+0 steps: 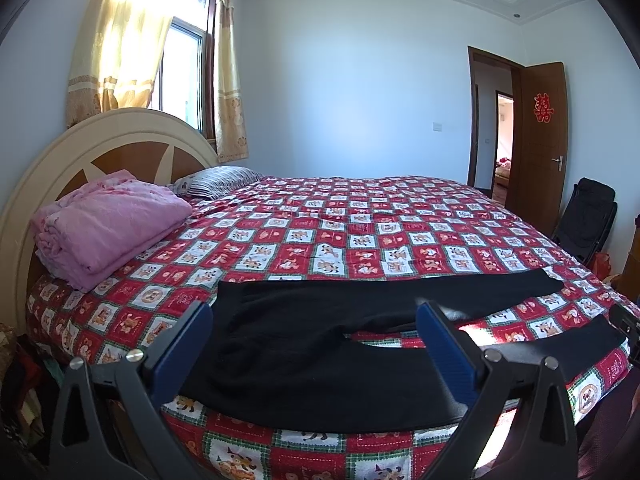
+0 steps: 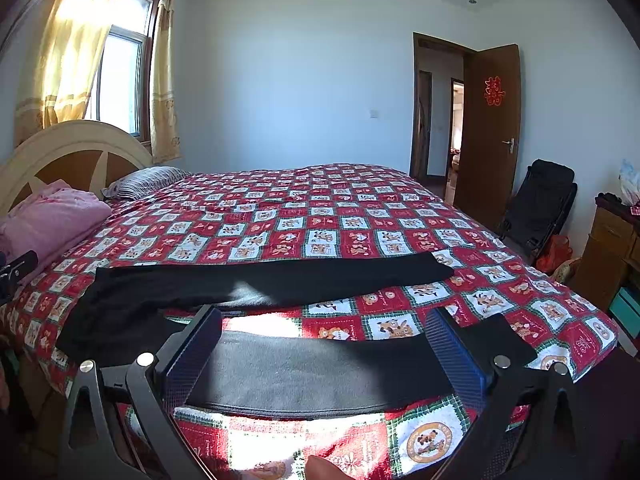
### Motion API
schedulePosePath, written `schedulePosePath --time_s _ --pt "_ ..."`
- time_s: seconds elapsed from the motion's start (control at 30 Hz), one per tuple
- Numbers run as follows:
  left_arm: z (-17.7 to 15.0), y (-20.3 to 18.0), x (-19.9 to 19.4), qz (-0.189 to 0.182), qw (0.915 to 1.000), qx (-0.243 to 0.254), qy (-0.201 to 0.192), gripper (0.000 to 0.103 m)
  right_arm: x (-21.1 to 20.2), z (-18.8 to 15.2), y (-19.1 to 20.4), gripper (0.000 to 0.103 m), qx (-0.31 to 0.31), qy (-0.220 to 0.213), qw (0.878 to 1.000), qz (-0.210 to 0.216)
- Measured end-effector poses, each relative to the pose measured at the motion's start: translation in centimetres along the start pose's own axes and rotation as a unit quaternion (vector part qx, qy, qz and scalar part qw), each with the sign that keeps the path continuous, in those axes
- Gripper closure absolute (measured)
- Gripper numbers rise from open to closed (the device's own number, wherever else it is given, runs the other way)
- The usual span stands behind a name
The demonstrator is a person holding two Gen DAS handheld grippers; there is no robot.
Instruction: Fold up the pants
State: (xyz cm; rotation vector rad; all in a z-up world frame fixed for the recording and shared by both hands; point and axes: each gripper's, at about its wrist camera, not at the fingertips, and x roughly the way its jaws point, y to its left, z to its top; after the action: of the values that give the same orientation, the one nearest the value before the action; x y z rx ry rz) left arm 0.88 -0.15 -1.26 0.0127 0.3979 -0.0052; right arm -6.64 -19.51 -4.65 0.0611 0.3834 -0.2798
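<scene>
bright daylight rm, light coming thru the window (image 1: pixel 184 60) at upper left; curtain (image 1: pixel 120 40) there is blown out, glowing yellow-white. sun patches glare on the bed (image 2: pixel 260 440) near edge, detail lost. pants (image 1: pixel 320 360) read as near-solid black, folds barely visible. strong fisheye bend w/ dark vignette at corners. fingers (image 1: pixel 176 360) close up, a bit soft; walls cool blue cast.

Black pants (image 1: pixel 320 344) flat, legs splayed.
</scene>
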Motion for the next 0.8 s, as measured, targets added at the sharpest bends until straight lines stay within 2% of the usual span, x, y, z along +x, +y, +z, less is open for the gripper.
schedulePosePath --time_s 0.8 --pt "-0.66 -0.02 0.49 -0.001 0.9999 -0.004 0.011 0.000 0.25 -0.31 -0.34 0.001 -0.002 0.002 1.000 -0.002"
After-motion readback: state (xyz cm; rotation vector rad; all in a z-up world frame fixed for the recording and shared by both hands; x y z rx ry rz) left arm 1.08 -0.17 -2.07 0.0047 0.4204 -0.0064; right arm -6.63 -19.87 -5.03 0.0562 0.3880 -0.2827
